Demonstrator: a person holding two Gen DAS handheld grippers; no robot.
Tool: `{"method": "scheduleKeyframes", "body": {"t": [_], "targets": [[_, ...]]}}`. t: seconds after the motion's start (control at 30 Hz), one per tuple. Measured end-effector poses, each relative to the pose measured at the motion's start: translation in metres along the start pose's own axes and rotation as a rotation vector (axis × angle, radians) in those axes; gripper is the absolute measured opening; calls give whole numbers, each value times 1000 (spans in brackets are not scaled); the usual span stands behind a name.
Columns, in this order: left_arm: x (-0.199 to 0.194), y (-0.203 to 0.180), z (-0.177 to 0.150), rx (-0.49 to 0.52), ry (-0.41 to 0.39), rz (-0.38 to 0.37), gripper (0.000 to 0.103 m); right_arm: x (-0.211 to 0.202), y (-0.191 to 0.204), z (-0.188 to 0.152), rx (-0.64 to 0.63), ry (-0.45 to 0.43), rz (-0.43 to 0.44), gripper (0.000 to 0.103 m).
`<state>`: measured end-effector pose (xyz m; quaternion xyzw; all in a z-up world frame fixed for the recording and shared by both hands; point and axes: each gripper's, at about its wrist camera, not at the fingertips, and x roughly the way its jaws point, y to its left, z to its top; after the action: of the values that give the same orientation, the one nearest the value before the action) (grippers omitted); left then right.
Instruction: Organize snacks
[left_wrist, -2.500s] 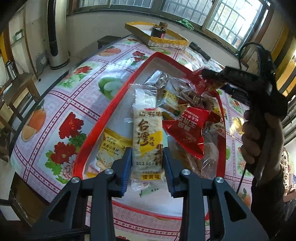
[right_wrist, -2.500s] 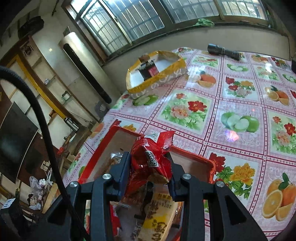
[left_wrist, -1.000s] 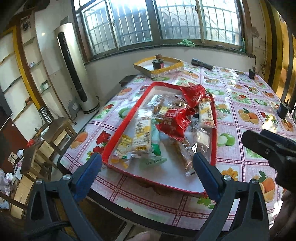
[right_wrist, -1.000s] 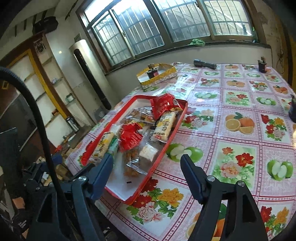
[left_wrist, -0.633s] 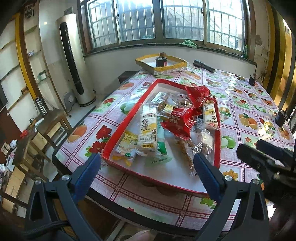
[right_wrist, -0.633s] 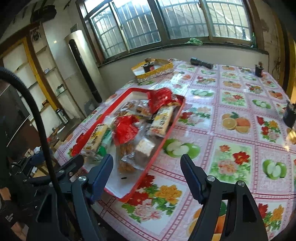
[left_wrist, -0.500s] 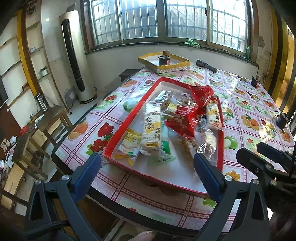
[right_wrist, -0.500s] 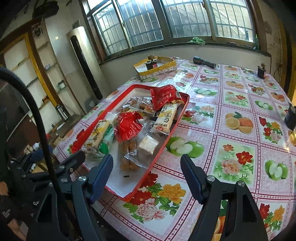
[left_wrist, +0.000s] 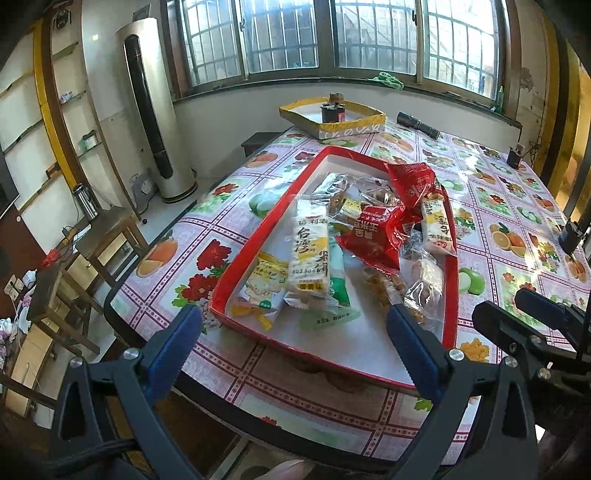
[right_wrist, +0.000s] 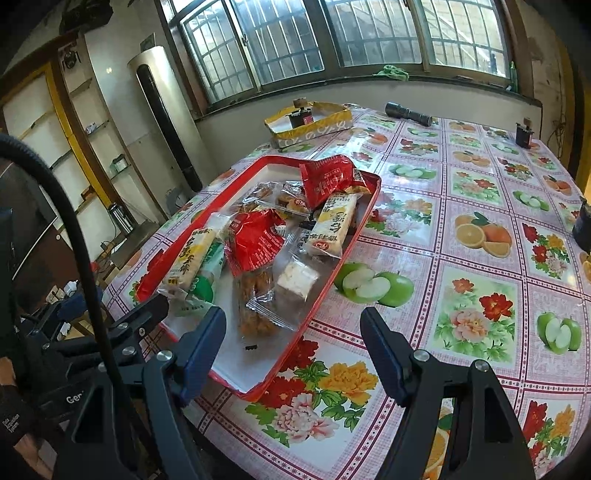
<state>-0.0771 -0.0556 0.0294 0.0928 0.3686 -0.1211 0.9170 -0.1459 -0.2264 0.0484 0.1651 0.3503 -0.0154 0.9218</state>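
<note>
- Left wrist view: my left gripper (left_wrist: 293, 332) has its jaws spread wide and holds nothing, low in the frame.
- The snacks (left_wrist: 373, 236) lie heaped in the red tray (left_wrist: 258, 240) at centre frame.
- Right wrist view: my right gripper (right_wrist: 293, 339) is likewise agape, the tray sitting centre-left on the flowered tablecloth (right_wrist: 476, 229).

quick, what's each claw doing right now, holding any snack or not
Left claw: open, holding nothing, back from the red tray.
Right claw: open, holding nothing, near the tray's front corner.
</note>
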Motion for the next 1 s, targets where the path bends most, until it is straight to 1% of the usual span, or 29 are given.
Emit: {"method": "scheduleKeyframes", "body": {"t": [0.4, 0.7, 1.0], "targets": [[0, 1, 0, -2, -3, 2, 100, -2, 3, 0, -9, -6, -1, 75], [0, 0, -3, 8, 2, 26, 100, -4, 1, 1, -4, -10, 5, 75], [-1, 0, -5, 14, -3, 25, 100, -3, 1, 2, 2, -9, 7, 75]]}}
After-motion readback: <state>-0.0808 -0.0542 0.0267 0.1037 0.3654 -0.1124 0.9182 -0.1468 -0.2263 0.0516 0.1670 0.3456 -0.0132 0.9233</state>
